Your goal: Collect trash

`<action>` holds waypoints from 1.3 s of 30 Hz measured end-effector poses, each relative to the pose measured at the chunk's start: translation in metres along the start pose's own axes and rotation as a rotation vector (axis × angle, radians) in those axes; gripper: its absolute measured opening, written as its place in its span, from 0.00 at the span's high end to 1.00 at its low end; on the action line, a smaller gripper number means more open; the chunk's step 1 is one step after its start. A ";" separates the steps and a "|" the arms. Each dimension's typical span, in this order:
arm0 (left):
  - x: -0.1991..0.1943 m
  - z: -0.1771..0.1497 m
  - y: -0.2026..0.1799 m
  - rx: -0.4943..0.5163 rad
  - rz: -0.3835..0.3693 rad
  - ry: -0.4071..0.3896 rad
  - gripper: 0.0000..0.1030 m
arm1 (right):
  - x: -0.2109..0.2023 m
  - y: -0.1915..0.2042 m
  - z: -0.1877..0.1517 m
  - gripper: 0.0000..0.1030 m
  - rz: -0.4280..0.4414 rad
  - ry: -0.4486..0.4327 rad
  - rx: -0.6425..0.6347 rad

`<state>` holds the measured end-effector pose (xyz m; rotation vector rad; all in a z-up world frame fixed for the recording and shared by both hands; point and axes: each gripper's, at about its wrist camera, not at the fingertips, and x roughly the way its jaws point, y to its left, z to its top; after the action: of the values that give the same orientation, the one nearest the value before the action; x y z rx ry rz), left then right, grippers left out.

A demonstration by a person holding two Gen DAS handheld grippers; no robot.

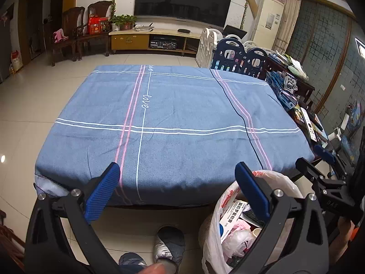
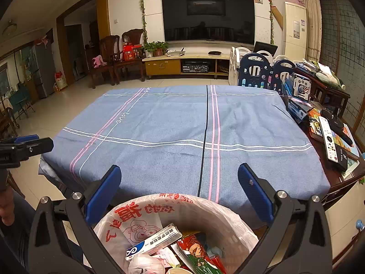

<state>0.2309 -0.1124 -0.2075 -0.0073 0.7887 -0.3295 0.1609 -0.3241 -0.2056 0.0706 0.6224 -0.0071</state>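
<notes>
A trash bin lined with a white plastic bag [image 2: 173,207] stands on the floor at the table's near edge. It holds a white and blue box [image 2: 155,239], wrappers and crumpled plastic. It also shows in the left wrist view [image 1: 230,217] at the lower right. My right gripper [image 2: 180,182] is open and empty right above the bin. My left gripper [image 1: 178,182] is open and empty over the table's near edge, left of the bin. The other gripper shows in each view [image 1: 319,178] [image 2: 25,148]. The blue cloth on the table [image 2: 182,123] bears no trash.
A dark side table [image 2: 337,173] to the right holds a remote [image 2: 328,139], books and boxes. A blue and white play fence [image 2: 257,70] stands behind the table. A TV stand [image 2: 187,64] and wooden chairs [image 2: 114,57] stand at the far wall. My shoe [image 1: 168,244] is on the floor.
</notes>
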 end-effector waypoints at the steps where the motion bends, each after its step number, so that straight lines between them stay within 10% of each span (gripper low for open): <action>1: 0.000 -0.001 -0.001 0.007 0.004 -0.001 0.03 | 0.000 0.000 0.000 0.03 0.000 0.000 0.000; 39: 0.010 -0.016 -0.008 0.039 0.143 0.060 0.03 | 0.002 0.003 0.000 0.03 0.007 0.003 -0.004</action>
<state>0.2246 -0.1213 -0.2248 0.0952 0.8372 -0.2097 0.1625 -0.3207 -0.2070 0.0685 0.6251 0.0009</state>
